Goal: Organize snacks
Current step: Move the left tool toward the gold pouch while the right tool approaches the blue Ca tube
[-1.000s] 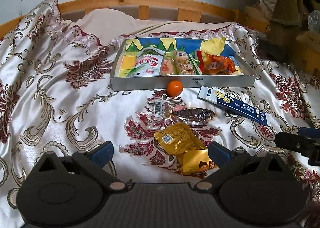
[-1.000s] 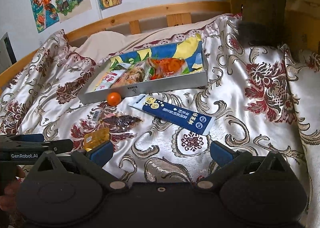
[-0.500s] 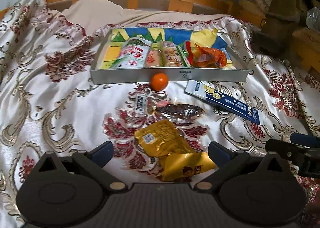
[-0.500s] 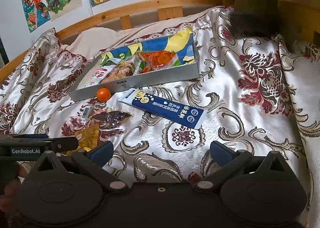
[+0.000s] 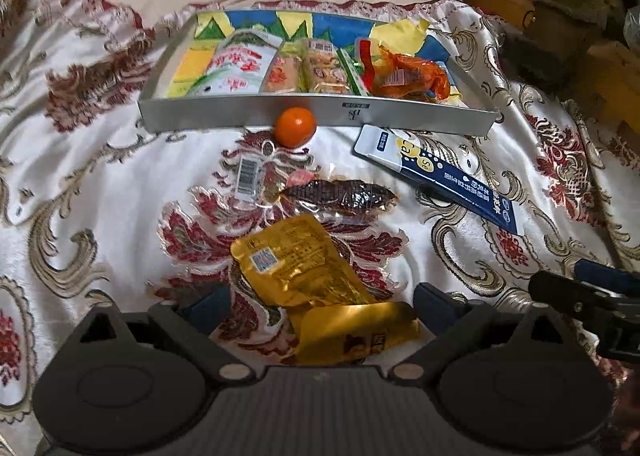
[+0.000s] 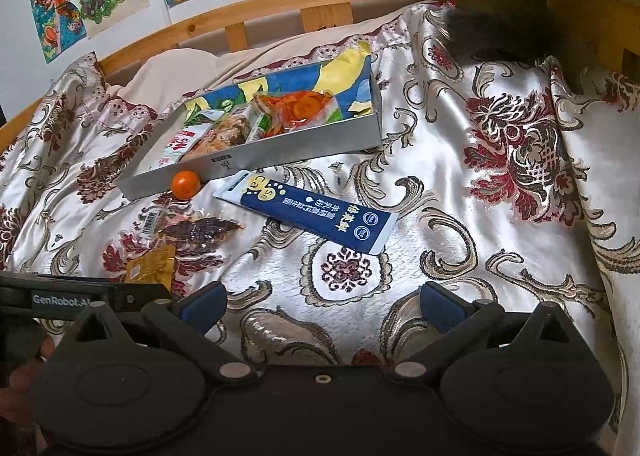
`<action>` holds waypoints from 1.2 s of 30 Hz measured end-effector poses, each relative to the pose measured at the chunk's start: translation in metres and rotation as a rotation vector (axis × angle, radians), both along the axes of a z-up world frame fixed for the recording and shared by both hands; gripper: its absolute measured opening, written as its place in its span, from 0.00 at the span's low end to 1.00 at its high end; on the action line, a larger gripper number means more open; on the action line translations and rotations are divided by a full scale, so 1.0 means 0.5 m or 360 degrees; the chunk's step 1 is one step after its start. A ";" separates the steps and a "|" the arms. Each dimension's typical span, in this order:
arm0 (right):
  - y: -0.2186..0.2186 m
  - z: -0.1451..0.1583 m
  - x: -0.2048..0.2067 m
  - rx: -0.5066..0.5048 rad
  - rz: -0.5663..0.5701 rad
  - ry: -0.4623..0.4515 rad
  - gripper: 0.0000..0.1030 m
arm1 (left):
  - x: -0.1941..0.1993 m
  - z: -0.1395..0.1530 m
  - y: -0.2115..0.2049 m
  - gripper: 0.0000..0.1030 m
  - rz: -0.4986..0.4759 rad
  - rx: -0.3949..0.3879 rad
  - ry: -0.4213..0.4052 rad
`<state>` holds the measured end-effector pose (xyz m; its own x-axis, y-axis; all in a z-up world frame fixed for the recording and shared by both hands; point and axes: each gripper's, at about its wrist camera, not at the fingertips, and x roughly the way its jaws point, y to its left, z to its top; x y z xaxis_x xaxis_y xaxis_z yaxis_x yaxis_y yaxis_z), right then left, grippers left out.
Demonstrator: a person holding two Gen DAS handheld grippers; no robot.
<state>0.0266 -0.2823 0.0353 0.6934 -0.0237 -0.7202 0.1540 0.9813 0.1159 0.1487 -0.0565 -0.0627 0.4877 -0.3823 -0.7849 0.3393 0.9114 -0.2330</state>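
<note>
The left gripper (image 5: 320,302) is hanging with its jaws spread but just been narrowing — straddling the two gold packets (image 5: 316,280) at lower centre of its view, pads not yet pressing them. The upper packet's long axis is running diagonally toward the upper left. The right gripper (image 6: 322,304) is sitting spread over bare bedspread (image 6: 460,184), farther off. The tray (image 5: 248,112) is lying beyond, at upper centre.
</note>
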 end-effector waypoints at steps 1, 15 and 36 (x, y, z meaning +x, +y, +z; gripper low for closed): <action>-0.002 -0.002 0.003 0.0000 -0.0001 0.0003 0.99 | 0.004 -0.003 0.001 0.91 -0.0001 -0.0013 0.0026; -0.003 -0.022 0.117 -0.0222 0.0270 -0.0057 0.99 | 0.030 -0.010 0.017 0.87 0.0074 -0.0075 0.0079; 0.022 -0.083 0.212 -0.0397 0.0625 -0.0030 0.53 | 0.040 -0.009 0.011 0.63 0.0130 0.0016 0.0038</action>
<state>0.1328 -0.2715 -0.0061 0.6975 0.0721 -0.7129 -0.2344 0.9631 -0.1320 0.1688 -0.0507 -0.0673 0.4978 -0.3342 -0.8003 0.2581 0.9381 -0.2312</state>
